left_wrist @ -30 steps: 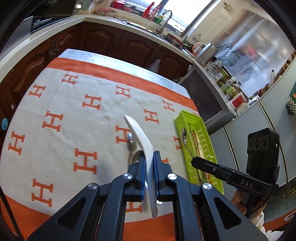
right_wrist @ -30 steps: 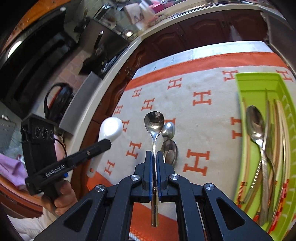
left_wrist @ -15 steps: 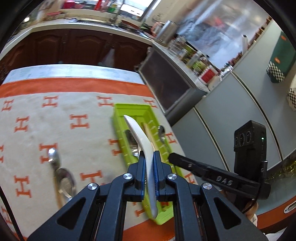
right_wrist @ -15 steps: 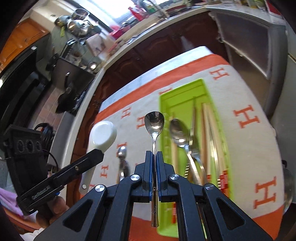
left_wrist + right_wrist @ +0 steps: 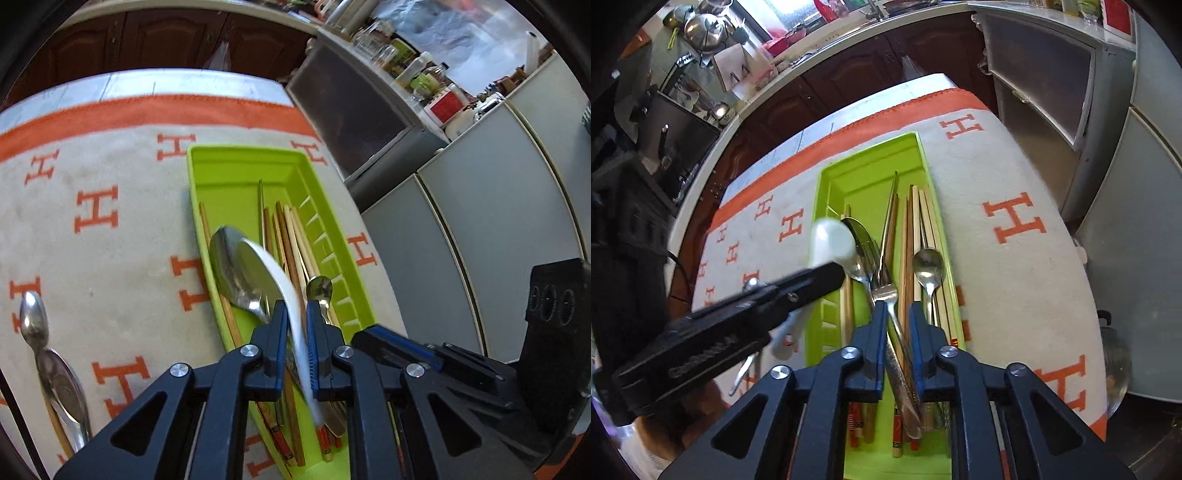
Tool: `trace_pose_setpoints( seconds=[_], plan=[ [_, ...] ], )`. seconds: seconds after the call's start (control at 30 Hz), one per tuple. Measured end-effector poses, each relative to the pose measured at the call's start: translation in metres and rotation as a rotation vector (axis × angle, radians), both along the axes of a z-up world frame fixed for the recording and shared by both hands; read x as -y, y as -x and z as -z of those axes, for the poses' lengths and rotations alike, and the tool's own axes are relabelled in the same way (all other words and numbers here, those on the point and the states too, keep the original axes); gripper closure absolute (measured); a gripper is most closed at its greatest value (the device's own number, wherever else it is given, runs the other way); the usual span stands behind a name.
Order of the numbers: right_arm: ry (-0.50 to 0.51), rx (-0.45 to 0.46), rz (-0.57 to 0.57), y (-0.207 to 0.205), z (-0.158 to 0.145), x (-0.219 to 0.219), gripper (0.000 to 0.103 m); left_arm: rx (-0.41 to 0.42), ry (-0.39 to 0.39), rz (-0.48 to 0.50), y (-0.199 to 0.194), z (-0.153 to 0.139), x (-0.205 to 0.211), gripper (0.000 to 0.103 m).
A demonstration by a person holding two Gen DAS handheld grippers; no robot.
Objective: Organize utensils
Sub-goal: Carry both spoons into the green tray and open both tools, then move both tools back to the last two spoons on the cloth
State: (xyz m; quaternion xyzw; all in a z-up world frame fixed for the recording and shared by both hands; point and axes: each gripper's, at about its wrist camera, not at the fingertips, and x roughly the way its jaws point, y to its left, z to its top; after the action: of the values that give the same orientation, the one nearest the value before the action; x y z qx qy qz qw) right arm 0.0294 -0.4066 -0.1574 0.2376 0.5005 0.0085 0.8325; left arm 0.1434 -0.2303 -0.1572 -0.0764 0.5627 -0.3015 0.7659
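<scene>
My left gripper (image 5: 295, 325) is shut on a white ceramic spoon (image 5: 275, 273), held tilted over the green tray (image 5: 236, 155). The tray holds wooden chopsticks (image 5: 291, 229), a large metal spoon (image 5: 236, 269) and a small metal spoon (image 5: 319, 288). In the right wrist view my right gripper (image 5: 897, 314) hangs low over the tray (image 5: 822, 192) and its jaws are opening. The small metal spoon (image 5: 927, 266) lies free in the tray beside them. A fork (image 5: 884, 291) in the tray runs under the gap, untouched by the pads. The left gripper (image 5: 831, 273) with the white spoon (image 5: 831, 240) is at the left.
Two metal spoons (image 5: 33, 317) (image 5: 62, 387) lie on the cream cloth (image 5: 110, 258) with orange H marks, left of the tray. The table ends just right of the tray, with grey cabinets (image 5: 480, 240) beyond. A round metal object (image 5: 1115, 362) sits at the table's right edge.
Both grippers swung from over the cloth to over the green tray and dropped lower. The right gripper let go of the small metal spoon, which now lies in the tray. The left still grips the white spoon.
</scene>
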Motion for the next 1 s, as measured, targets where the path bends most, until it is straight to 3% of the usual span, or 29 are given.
trace_pose_setpoints(
  seconds=[0.23,0.57,1.0],
  plan=[
    [-0.029,0.048,0.051,0.017,-0.016,0.008,0.087,0.028,-0.005,-0.005,0.025,-0.014,-0.026,0.078],
    [-0.038,0.060,-0.014,0.023,-0.039,-0.030,0.087,0.115,-0.063,-0.101,0.059,-0.038,-0.098,0.076],
    [-0.035,0.017,-0.184,0.020,-0.041,-0.109,0.087,0.104,-0.067,-0.242,0.072,-0.036,-0.180,0.072]
  ],
)
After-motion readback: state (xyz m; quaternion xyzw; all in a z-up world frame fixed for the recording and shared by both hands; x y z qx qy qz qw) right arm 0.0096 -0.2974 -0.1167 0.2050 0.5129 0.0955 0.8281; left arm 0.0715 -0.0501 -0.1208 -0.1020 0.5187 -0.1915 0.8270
